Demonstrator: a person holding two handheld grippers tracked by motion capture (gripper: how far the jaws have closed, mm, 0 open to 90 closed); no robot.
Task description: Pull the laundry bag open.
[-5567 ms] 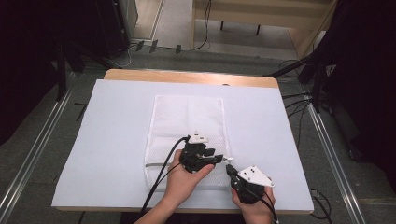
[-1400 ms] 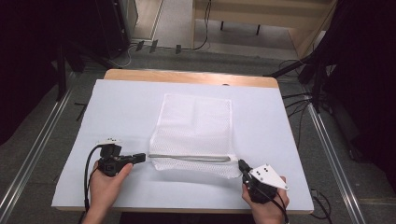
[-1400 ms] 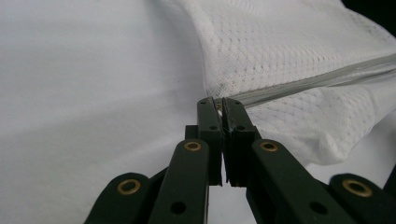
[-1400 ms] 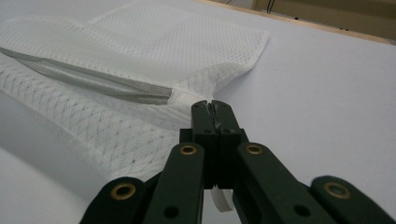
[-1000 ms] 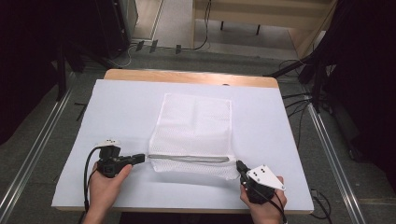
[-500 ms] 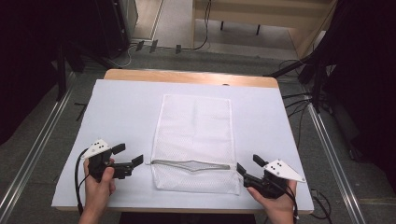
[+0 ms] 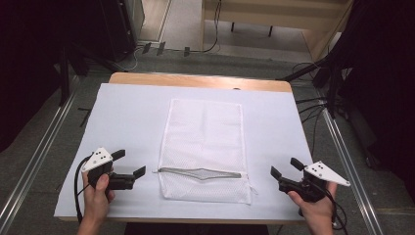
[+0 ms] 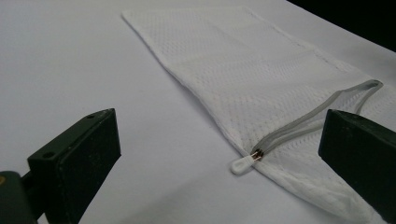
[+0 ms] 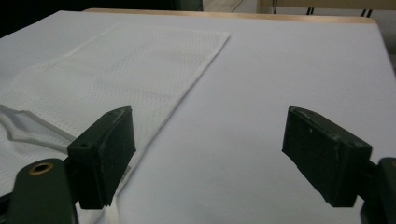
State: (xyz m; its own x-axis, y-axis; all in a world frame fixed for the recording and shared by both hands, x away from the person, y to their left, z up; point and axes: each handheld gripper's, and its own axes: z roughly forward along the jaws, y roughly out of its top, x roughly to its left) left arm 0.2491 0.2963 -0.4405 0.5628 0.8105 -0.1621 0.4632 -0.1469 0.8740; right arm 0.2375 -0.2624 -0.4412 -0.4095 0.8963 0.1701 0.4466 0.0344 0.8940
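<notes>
**Both grippers backed off, bag unzipped**

Since the frame 1.4 s ago, both grippers have let go of the bag's ends and moved outward. I see the left gripper (image 7: 129, 165) near the left front of the white table cover (image 7: 127, 112), jaws spread wide, holding nothing. The right gripper (image 7: 285, 167) sits near the right front, jaws likewise apart and empty. The white mesh bag (image 7: 204, 132) lies flat at mid-table between them, apart from both. Its grey zipper (image 7: 200, 173) gapes open along the near end; the white pull tab (image 8: 242, 164) rests at the left end. No readable writing or label. Bag contents: cannot tell.
</notes>
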